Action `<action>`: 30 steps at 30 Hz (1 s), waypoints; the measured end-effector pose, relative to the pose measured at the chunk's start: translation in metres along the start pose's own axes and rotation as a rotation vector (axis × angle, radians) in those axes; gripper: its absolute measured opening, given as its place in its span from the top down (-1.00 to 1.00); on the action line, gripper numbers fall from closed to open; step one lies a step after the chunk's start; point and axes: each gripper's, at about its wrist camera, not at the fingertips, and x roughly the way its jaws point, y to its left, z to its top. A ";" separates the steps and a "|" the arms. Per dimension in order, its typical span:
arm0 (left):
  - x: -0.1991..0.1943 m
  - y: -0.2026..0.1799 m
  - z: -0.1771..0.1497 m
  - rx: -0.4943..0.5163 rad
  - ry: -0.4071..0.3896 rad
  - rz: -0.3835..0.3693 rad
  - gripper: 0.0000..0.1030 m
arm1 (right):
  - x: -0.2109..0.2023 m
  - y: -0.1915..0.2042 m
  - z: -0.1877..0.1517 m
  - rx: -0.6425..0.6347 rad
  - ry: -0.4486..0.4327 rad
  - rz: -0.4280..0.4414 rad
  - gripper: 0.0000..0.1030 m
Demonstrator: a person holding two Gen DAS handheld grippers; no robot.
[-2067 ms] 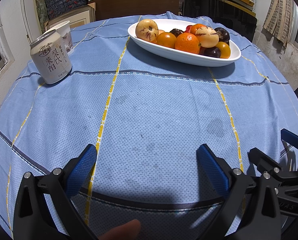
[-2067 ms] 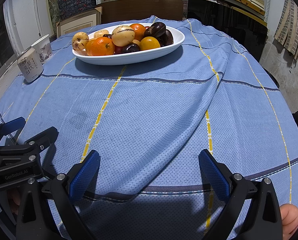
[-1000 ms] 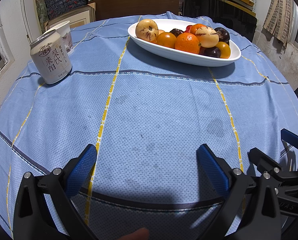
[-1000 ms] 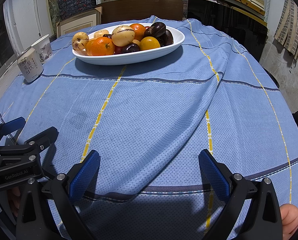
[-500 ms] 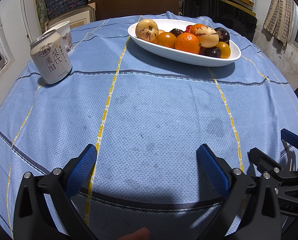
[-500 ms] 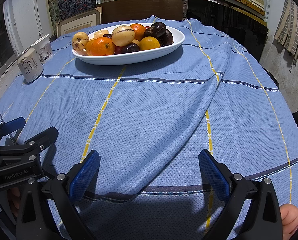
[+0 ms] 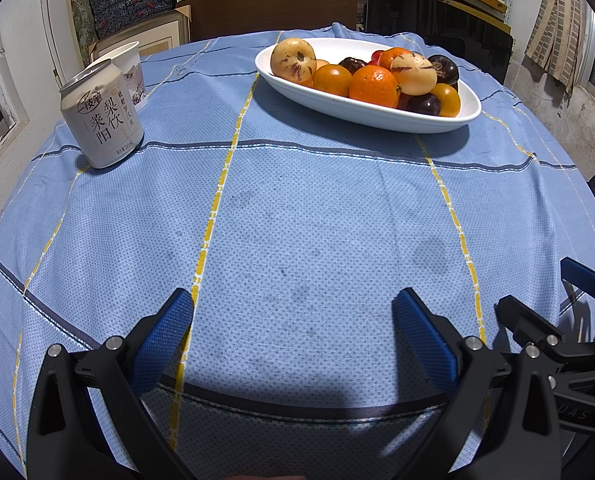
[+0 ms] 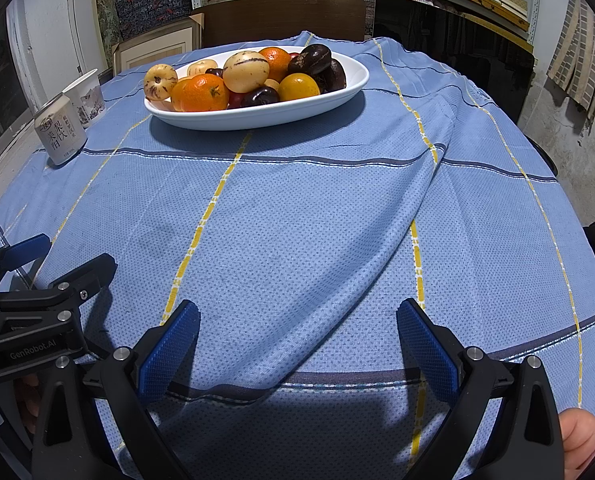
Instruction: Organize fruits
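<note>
Both grippers have black plastic frames with silver screws, and blue knurled pads (image 7: 163, 336) line the jaws. One frame reads "GenRobot.AI". A bare thumb (image 8: 583, 436) shows.

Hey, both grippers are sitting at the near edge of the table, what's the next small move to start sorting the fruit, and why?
Probably reach the right gripper forward toward the white dish at the far side. Both it and the left gripper are open and empty, with bare blue tablecloth between them and the piled fruit. The orange at the front looks the easiest first pick.
</note>
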 end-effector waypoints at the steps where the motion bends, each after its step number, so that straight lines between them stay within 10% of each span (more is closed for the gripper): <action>1: 0.000 0.000 0.000 0.000 0.000 0.000 -0.92 | 0.000 0.000 0.000 0.000 0.000 0.000 -0.93; 30: 0.000 0.001 -0.001 0.001 0.000 0.002 -0.92 | 0.000 0.000 0.000 0.000 0.000 0.000 -0.93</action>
